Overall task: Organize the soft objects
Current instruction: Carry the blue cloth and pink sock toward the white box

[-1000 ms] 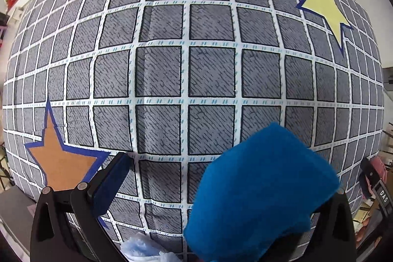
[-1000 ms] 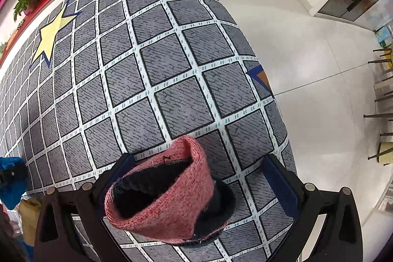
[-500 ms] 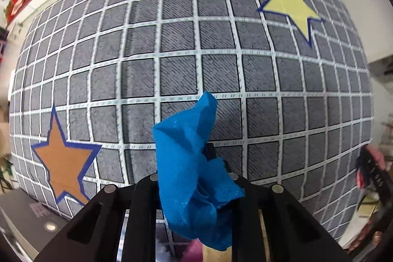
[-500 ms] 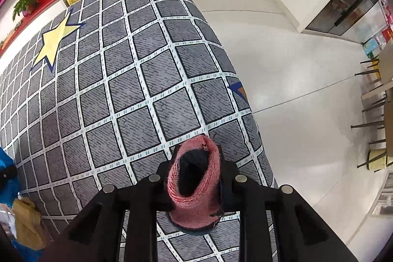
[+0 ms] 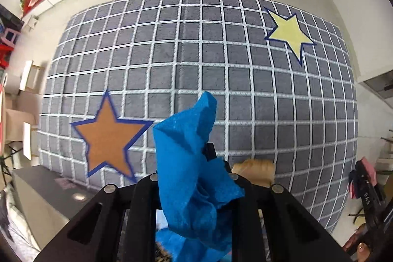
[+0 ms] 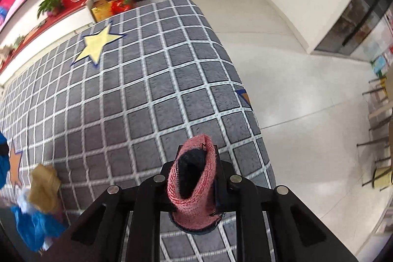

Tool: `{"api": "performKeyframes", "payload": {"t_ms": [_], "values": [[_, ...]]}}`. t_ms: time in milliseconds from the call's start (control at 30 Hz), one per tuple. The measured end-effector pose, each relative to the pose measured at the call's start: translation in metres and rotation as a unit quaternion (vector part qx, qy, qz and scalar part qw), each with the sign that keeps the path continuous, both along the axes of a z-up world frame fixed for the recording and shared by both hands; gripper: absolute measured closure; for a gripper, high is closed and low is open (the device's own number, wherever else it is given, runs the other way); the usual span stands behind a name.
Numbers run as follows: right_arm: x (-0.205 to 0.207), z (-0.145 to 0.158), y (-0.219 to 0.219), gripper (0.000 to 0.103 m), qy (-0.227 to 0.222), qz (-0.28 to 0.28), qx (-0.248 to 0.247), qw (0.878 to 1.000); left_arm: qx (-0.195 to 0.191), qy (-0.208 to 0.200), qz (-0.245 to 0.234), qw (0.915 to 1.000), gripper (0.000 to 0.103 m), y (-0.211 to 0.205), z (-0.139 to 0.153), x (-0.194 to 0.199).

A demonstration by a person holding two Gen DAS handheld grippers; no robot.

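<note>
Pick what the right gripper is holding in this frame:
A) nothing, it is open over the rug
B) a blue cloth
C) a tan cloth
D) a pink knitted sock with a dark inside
D: in the right wrist view the right gripper is shut on the pink knitted sock, whose dark inside shows at its opening, above the grey checked rug; the blue cloth is in the left gripper.

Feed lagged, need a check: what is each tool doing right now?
Left tool: shut on the blue cloth.
Right tool: shut on the pink sock.
</note>
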State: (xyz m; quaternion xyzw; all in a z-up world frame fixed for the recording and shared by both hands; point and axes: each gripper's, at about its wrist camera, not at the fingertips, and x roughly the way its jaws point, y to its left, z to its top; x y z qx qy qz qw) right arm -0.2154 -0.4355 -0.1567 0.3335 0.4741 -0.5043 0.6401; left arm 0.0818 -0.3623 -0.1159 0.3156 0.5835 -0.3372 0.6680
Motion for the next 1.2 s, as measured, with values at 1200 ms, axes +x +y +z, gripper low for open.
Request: {"api": "performKeyframes", "payload": {"t_ms": [1200], "values": [[0.052, 0.099, 0.213, 0.084, 0.006, 0.080, 0.009, 0.997, -0.086, 0.048, -0.002, 0.9951, 0.080, 0.267, 0.101, 0.022]]}}
